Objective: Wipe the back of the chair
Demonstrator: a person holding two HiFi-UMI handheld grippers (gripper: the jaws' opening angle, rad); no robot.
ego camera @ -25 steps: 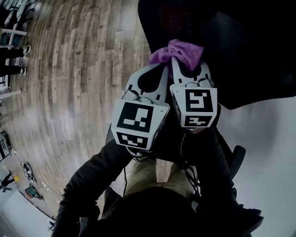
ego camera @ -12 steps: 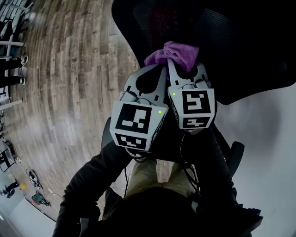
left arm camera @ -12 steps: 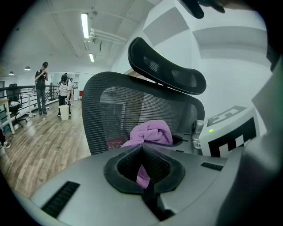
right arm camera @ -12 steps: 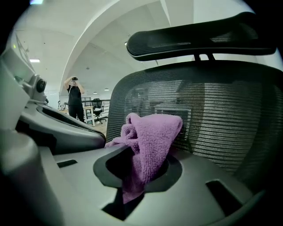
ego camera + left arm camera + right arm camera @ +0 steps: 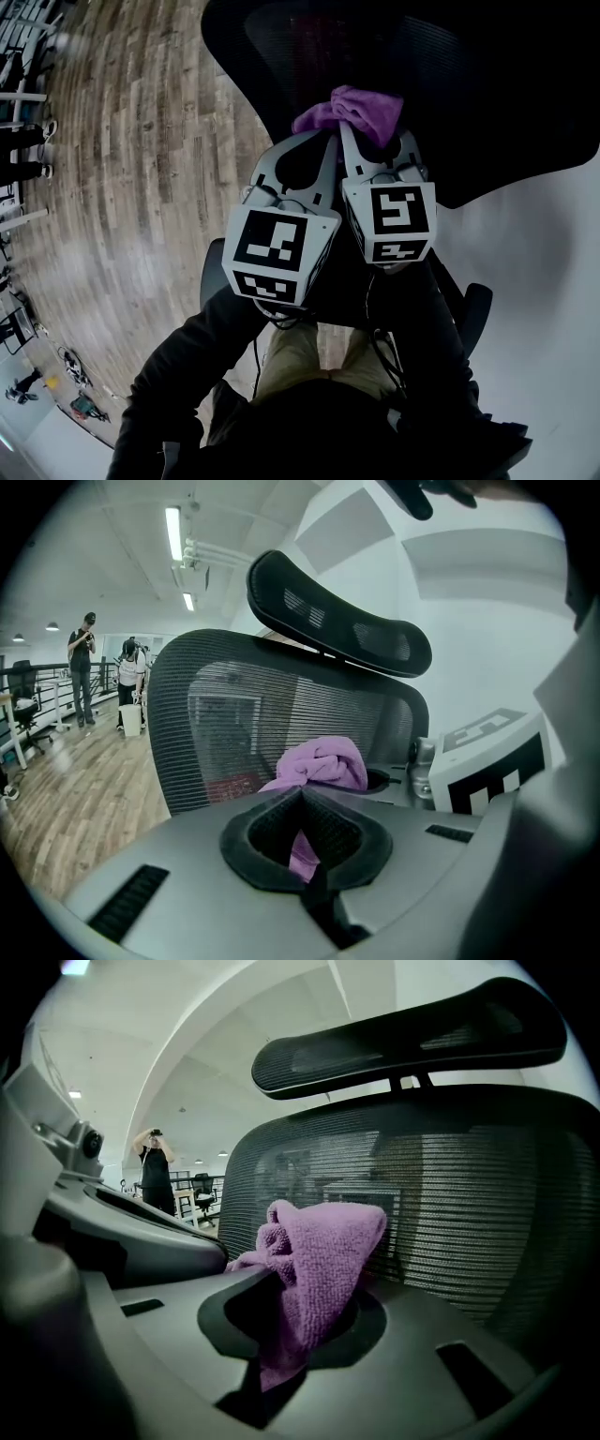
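Both jaw pairs, left gripper [image 5: 302,791] and right gripper [image 5: 305,1283], are closed on one purple terry cloth [image 5: 323,1241], bunched into a crumpled, fuzzy mound right at the black mesh chair back [image 5: 487,103].

I find no word, number, brand or sign that I can read in any of my feeds. The cubes on the left gripper [image 5: 325,141] and the right gripper [image 5: 368,131] carry only black-and-white square marker patterns, blocky shapes rather than letters or digits.
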